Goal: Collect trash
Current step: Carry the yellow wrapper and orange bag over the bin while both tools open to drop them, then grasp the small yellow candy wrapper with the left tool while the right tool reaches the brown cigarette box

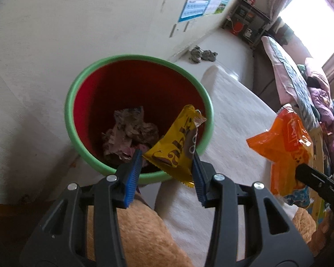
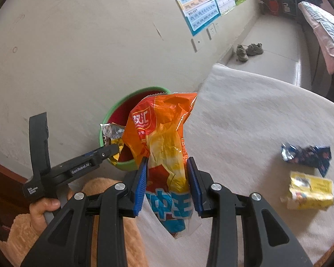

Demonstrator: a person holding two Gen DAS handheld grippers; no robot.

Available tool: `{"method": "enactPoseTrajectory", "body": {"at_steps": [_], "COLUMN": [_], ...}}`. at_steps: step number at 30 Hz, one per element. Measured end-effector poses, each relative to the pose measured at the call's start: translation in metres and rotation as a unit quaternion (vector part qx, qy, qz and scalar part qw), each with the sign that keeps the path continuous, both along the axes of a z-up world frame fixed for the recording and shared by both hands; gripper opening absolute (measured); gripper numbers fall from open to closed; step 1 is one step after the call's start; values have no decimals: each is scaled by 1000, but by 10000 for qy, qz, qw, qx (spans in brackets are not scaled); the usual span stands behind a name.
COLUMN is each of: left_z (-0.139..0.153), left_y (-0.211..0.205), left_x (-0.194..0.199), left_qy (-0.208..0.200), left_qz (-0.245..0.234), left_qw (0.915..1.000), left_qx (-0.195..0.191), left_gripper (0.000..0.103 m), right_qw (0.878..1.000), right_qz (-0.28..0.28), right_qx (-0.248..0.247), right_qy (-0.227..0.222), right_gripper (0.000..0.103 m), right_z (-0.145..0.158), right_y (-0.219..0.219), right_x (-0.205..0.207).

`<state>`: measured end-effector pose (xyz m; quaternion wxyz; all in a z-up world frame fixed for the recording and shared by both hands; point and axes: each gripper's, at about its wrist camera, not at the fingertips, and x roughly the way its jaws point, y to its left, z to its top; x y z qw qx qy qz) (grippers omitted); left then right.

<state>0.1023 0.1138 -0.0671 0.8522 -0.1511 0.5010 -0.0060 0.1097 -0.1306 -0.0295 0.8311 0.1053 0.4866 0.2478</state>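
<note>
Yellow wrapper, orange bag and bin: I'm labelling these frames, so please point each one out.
yellow wrapper (image 1: 176, 153): left wrist view, middle of its printed face.
orange bag (image 2: 160, 131): right wrist view, crumpled upper half above the pads.
bin (image 1: 70, 102): left wrist view, green rim on the left side.

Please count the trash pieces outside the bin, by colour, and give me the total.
Yellow: 2, the yellow wrapper in the left gripper and the yellow packet on the cloth.
Orange: 1, the orange bag in the right gripper.
Dark blue: 1, the crumpled blue wrapper.
Total: 4
</note>
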Motion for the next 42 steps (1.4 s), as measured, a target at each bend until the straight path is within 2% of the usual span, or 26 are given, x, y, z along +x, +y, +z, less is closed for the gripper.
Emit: {"method": "enactPoseTrajectory", "body": {"at_steps": [13, 15, 16, 18, 19, 22, 26, 29, 33, 36, 39, 42], "left_z": [-11, -13, -14, -16, -16, -19, -22, -21, -14, -9, -6, -6], "left_y": [31, 34, 35, 38, 39, 41, 41, 37, 16, -7, -36, -64], "left_x": [20, 22, 22, 22, 21, 16, 10, 5, 0, -3, -10, -17], "left_qy": [187, 219, 224, 230, 213, 212, 263, 253, 163, 71, 5, -2], "left_qz": [441, 489, 516, 579, 603, 668, 675, 629, 341, -11, -465, -977], "left_qw": [9987, 9984, 9982, 9978, 9977, 9973, 9970, 9973, 9988, 9995, 9988, 9952], "left_qx": [145, 175, 194, 239, 242, 227, 279, 269, 326, 296, 161, 28], "left_gripper": [41, 41, 44, 56, 62, 69, 71, 71, 71, 73, 74, 74], "right_qw": [9982, 9978, 9978, 9976, 9973, 9967, 9987, 9974, 9957, 9950, 9944, 9940], "right_qz": [19, 4, -25, -149, -201, -183, -354, -455, -381, -330, -465, -713], "right_qx": [350, 442, 471, 544, 585, 682, 365, 195, -72, -240, -396, -529], "right_qy": [490, 500, 468, 392, 390, 397, -81, -514, -844, -915, -866, -635], "right_gripper": [35, 39, 40, 54, 56, 59, 62, 68, 77, 79, 79, 79], "right_z": [-8, -8, -6, -3, -2, 4, 17, 29, 36, 33, 25, 11], "right_y": [49, 54, 57, 62, 63, 64, 49, 28, 1, -26, -59, -98], "right_x": [55, 59, 62, 67, 68, 68, 51, 32, 7, -14, -32, -45]}}
